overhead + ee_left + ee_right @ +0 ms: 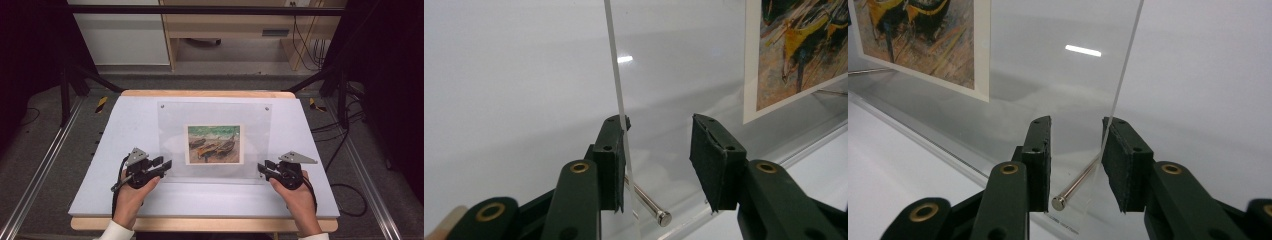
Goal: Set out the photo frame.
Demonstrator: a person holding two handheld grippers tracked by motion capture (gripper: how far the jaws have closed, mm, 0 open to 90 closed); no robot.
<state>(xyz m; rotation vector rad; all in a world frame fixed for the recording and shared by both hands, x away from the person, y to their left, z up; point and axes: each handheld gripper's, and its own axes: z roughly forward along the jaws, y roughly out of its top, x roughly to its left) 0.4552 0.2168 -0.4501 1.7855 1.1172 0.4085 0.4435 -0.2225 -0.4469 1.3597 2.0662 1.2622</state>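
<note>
Near the left edge of the counter (112, 135), toward its near side: left hand-held gripper (659, 145), released, jaws spread either side of the left border of a clear acrylic frame (215, 112). Touches the pane with one pad only; leaves the other pad well apart. Risks pushing the sheet sideways on closing instead of pinching it, since the pads would not land together. Could also catch the metal pin (649, 200) just below the jaws and slip off its smooth barrel.

Across the middle of the counter, closer to the near edge than the far one: the frame itself, with a print (214, 144) of boats sandwiched in it. Cannot tell whether lying flat or leaning. Looks slick and glossy, so likely to slide in rubber pads under a shallow bite. Could twist or rack if lifted from one side first, and let the print shift.

Near the right edge, level with the other: right hand-held gripper (1077, 145), likewise released, straddling the frame's right border, pane edge just beside one pad. Same hazard here: uneven closing, a grip on bare edge only, or a pad landing on the pin.
</note>
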